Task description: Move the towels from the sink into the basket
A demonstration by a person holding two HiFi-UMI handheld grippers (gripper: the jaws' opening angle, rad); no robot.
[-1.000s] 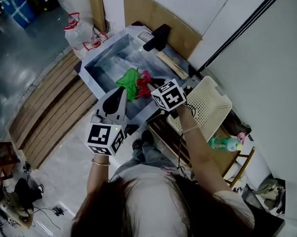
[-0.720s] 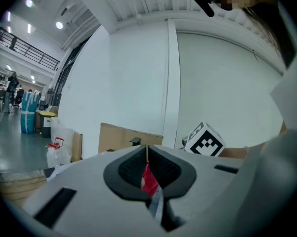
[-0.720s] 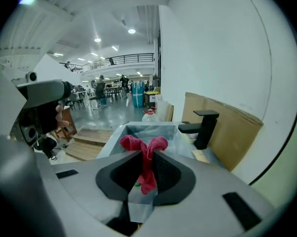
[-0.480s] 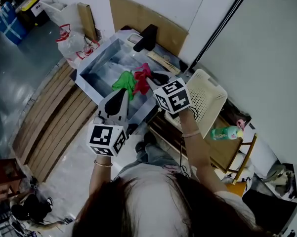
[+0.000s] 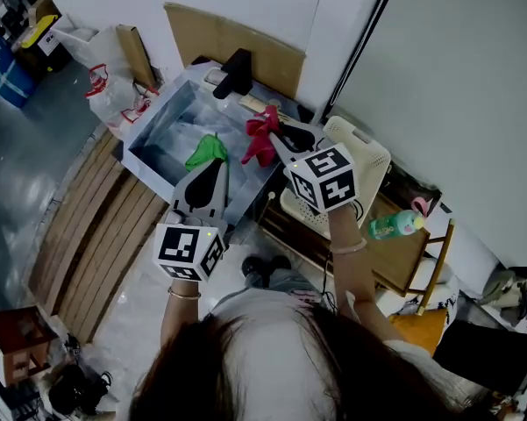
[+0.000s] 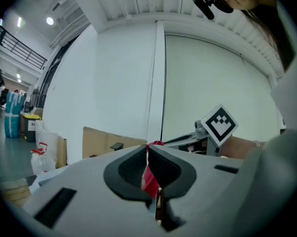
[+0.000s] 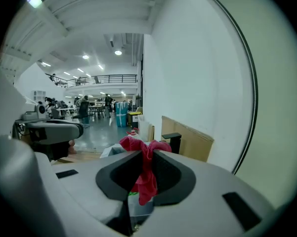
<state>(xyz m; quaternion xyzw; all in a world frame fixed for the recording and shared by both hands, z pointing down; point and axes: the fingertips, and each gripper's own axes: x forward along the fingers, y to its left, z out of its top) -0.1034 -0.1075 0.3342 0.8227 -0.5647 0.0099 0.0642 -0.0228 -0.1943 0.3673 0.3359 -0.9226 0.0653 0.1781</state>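
Observation:
My right gripper (image 5: pixel 276 136) is shut on a red towel (image 5: pixel 260 137) and holds it in the air above the sink's right edge. In the right gripper view the red towel (image 7: pixel 146 169) hangs bunched between the pads of that gripper (image 7: pixel 146 157). A green towel (image 5: pixel 205 152) lies in the metal sink (image 5: pixel 154 139). My left gripper (image 5: pixel 214 168) hovers over the sink's near edge by the green towel, jaws together with nothing in them. The red towel (image 6: pixel 155 143) shows beyond the left gripper (image 6: pixel 147 152). The cream perforated basket (image 5: pixel 373 160) sits to the right of the sink.
A black tap (image 5: pixel 233 73) stands at the sink's far side before a cardboard sheet (image 5: pixel 232 40). A green bottle (image 5: pixel 391 225) lies right of the basket on a wooden stand (image 5: pixel 421 270). Plastic bags (image 5: pixel 105 82) and wooden planks (image 5: pixel 88 226) lie to the left.
The right gripper has lifted the red towel up out of the sink and carried it rightward. The left gripper drifted a little along the sink's near edge. The green towel stayed in the sink.

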